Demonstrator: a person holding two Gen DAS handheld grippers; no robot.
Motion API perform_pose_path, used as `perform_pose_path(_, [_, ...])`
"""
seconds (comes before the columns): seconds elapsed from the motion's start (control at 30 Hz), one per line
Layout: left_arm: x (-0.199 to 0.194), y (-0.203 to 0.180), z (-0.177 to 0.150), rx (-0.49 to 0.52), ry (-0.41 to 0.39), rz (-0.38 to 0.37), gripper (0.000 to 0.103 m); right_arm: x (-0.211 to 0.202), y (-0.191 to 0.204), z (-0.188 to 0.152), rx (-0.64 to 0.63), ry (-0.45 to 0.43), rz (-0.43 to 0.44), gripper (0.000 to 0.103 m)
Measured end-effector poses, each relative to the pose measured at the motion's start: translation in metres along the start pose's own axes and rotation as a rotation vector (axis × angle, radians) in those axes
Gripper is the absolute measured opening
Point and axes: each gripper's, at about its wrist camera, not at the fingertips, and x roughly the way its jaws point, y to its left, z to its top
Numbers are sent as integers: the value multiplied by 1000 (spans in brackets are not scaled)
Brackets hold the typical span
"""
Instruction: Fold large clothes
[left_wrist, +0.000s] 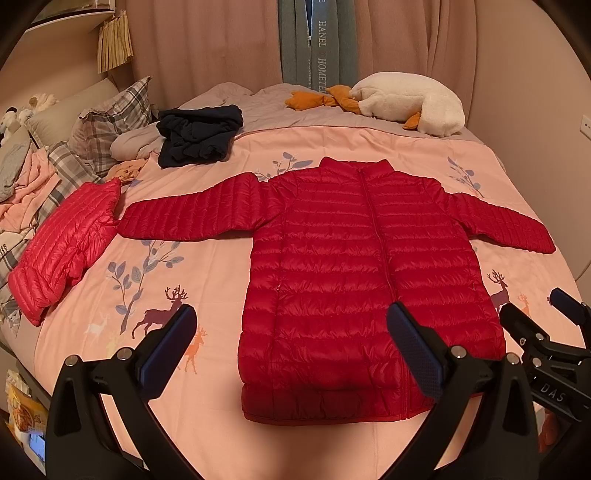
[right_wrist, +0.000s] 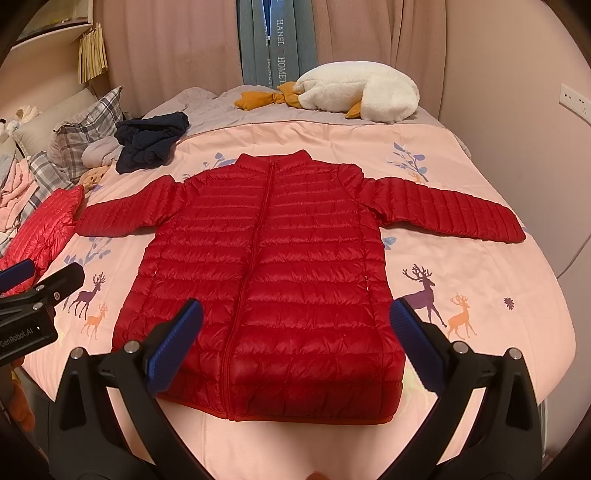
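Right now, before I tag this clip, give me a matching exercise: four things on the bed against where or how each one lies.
Things:
1. red puffer jacket
2. dark navy garment
3. white goose plush
4. smaller red jacket

Place or state:
A. crumpled near the plaid pillows
B. spread flat in the middle of the bed, sleeves out, zipped up
C. at the far end of the bed by the curtains
D. off the big jacket's sleeve end, at the bed's edge

Pairs: 1-B, 2-A, 3-C, 4-D
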Motion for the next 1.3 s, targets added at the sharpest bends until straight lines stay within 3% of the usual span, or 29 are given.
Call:
perform_pose_path(0.7, [6,-2,-3,6,8,-5,102,0,-2,3,4,1,3,101])
perform_pose_path(0.9, [15,2,-3,-14,25,-42,102,6,-7,3,25,6,25,101])
perform_pose_path(1.0, [27,10,0,-61,29,-91,102,14,-12,2,68,1,91,101])
perform_pose_path(1.17, [72,42,7,-193,33,-224,102,27,-28,4,209,-49,280,101])
perform_pose_path(1.3, [134,98,10,-391,62,-321,102,51,-40,6,346,-37,449,101])
